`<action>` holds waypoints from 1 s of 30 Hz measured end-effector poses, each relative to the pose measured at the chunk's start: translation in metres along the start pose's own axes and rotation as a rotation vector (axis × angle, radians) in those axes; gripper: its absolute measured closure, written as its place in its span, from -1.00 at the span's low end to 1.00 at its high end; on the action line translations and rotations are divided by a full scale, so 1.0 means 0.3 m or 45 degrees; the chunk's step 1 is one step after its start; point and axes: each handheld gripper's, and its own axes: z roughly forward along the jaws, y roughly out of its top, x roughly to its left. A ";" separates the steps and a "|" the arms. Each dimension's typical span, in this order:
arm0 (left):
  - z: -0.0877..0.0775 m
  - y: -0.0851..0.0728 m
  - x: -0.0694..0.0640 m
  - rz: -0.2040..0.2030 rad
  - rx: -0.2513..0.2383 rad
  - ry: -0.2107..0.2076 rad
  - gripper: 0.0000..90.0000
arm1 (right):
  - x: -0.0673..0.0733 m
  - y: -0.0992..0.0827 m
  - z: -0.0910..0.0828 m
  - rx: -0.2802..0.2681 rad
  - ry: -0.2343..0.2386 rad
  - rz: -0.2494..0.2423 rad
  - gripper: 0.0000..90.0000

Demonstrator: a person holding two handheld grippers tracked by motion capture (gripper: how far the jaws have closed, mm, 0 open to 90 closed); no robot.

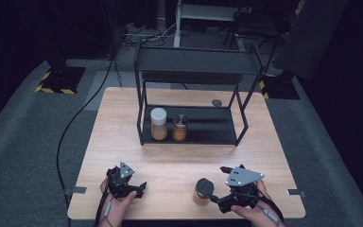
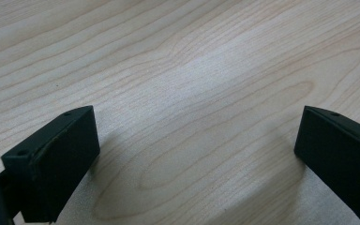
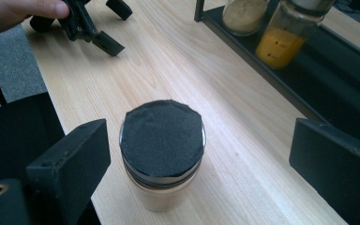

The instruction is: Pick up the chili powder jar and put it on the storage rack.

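Note:
A jar with a black lid and pale contents stands on the wooden table near the front edge; in the high view this jar is right of centre. My right gripper is open, with one jaw on each side of the jar. A wide gap shows at the right jaw and a narrow one at the left. In the high view the right gripper points left at the jar. My left gripper is open over bare wood, at the front left.
A black two-tier rack stands mid-table. On its lower shelf are a white-lidded jar and a jar of orange powder. A small dark disc lies behind the rack. The left gripper and its hand are across the table.

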 end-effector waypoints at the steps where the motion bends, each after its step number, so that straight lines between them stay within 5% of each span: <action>1: 0.000 0.000 0.000 0.000 0.000 0.000 -1.00 | -0.003 -0.008 0.010 0.000 0.008 0.007 -0.88; 30: 0.001 0.001 0.000 0.000 0.001 0.000 -1.00 | -0.022 -0.086 0.182 0.059 0.122 0.064 -0.82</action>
